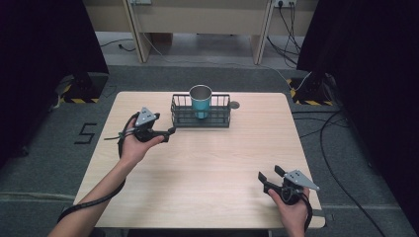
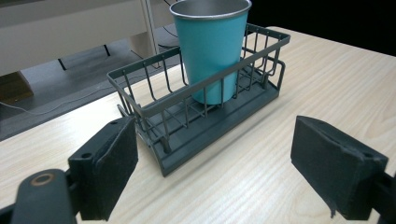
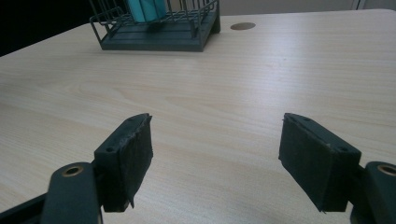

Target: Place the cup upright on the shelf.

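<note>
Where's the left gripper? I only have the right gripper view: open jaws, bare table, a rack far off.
Observer: The left gripper hangs just off the rack's left end, jaws open and pointed at it.
Operator: My view cuts off the blue thing in the rack. What is it?
Observer: A teal cup with a metal rim, standing upright in the rack.
Operator: Is it touching the wires?
Observer: The left gripper view shows it behind the near rail; I cannot tell whether they touch.
Operator: And where's my right gripper on the table?
Observer: The right gripper sits near the table's front right corner, far from the rack.
</note>
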Demonstrator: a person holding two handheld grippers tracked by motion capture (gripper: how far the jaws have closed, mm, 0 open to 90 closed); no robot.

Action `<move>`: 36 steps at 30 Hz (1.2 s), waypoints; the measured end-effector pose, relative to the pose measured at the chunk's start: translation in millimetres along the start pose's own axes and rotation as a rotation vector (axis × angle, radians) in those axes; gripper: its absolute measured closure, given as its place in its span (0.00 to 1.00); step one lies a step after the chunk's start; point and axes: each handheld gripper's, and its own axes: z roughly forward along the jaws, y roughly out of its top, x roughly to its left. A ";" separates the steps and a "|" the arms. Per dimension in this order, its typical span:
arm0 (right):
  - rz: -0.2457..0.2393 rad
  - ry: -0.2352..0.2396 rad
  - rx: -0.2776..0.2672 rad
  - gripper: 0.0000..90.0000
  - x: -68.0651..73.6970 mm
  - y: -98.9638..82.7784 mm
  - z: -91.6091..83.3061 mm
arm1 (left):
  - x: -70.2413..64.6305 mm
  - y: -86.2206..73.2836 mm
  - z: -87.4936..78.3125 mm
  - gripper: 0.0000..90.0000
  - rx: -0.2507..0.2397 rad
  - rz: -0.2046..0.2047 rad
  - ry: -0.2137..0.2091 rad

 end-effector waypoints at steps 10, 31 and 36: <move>0.001 -0.002 0.000 0.29 -0.1 0.0 0.0 | -0.7 -17.5 -18.7 0.16 0.001 -0.007 0.004; -0.007 -0.005 0.001 0.29 -0.1 0.1 0.1 | -3.2 -56.6 -51.2 0.16 0.006 -0.030 0.013; -0.007 -0.006 0.000 0.29 -0.1 0.1 0.0 | -3.2 -67.0 -57.9 0.16 0.007 -0.045 0.018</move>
